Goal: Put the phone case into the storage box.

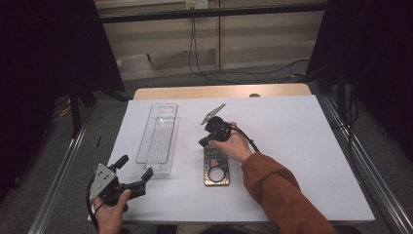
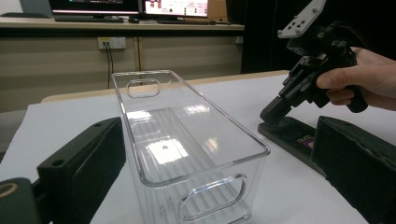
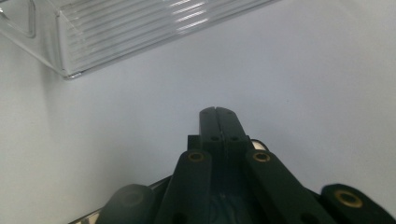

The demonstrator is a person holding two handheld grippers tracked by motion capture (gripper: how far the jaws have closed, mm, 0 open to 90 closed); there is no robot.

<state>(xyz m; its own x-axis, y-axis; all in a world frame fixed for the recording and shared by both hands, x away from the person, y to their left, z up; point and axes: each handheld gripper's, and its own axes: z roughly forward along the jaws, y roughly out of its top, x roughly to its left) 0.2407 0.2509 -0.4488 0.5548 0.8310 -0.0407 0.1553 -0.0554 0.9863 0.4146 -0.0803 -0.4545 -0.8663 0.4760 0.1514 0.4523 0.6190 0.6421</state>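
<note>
Dark tray (image 1: 216, 168) under right gripper (image 1: 203, 141), jaws together, angled down

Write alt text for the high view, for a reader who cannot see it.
A person's right gripper, jaws shut, points down at the far end of a flat dark plate lying on a white table. A clear plastic bin stands left of the plate. The left gripper, jaws open, waits near the bin's near end.
</note>
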